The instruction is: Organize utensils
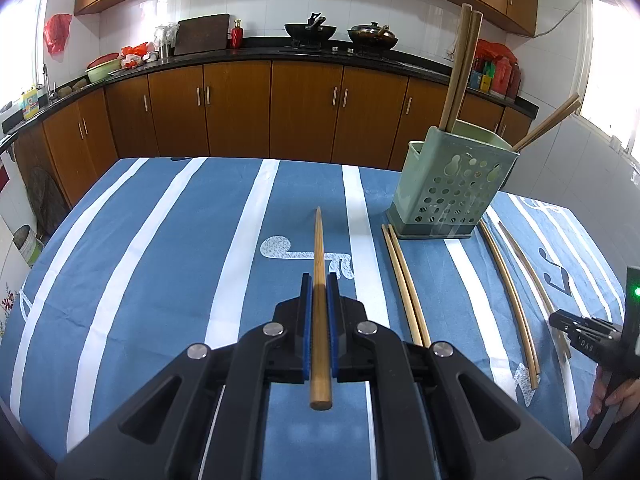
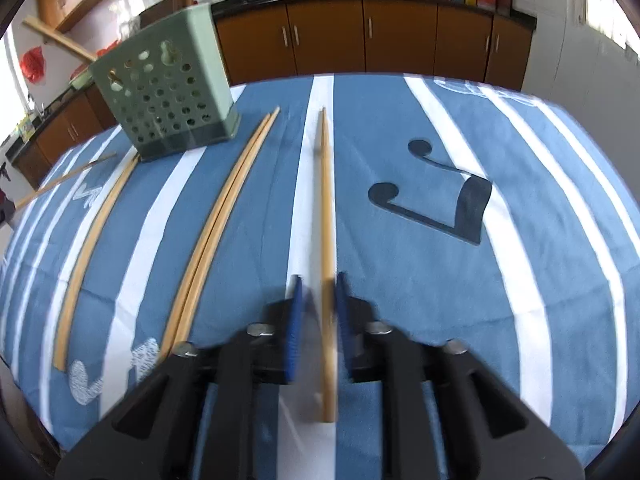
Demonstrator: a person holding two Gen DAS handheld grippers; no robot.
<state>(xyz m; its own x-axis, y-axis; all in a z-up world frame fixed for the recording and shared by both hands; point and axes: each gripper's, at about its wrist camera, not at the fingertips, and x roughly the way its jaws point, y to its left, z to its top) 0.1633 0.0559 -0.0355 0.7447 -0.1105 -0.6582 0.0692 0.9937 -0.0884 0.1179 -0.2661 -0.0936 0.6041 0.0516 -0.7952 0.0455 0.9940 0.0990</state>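
Mid-pickup on the chopstick sorting. Left gripper (image 1: 319,288) clamped on a chopstick (image 1: 319,264), blue pads tight on both sides, stick running straight ahead along the fingers, thin end forward, butt sticking out behind the pads. Looks lifted a bit off the tablecloth (image 1: 160,260), though hard to say for sure from this angle.

Right gripper (image 2: 318,292) low over the cloth, straddling another chopstick (image 2: 326,220). Right pad about touching it, a sliver of gap on the left, and the view is motion-blurred, so can't tell if it's actually gripped or just about to be. Probably closing.

Holder (image 1: 452,184) standing upright ahead and to the right of the left gripper, several sticks already leaning inside. Still on the cloth: a pair (image 1: 404,280) just in front of the holder's base, plus two more (image 1: 516,292) further right, near the right gripper.

Next up, probably: carry the left stick over to the holder, tip it from flat to near vertical, line the end up over the open top and let go. Needs a decent wrist turn, and care not to knock the sticks already leaning out.

Both grippers pointing roughly flat across the table, fingers parallel to the sticks.
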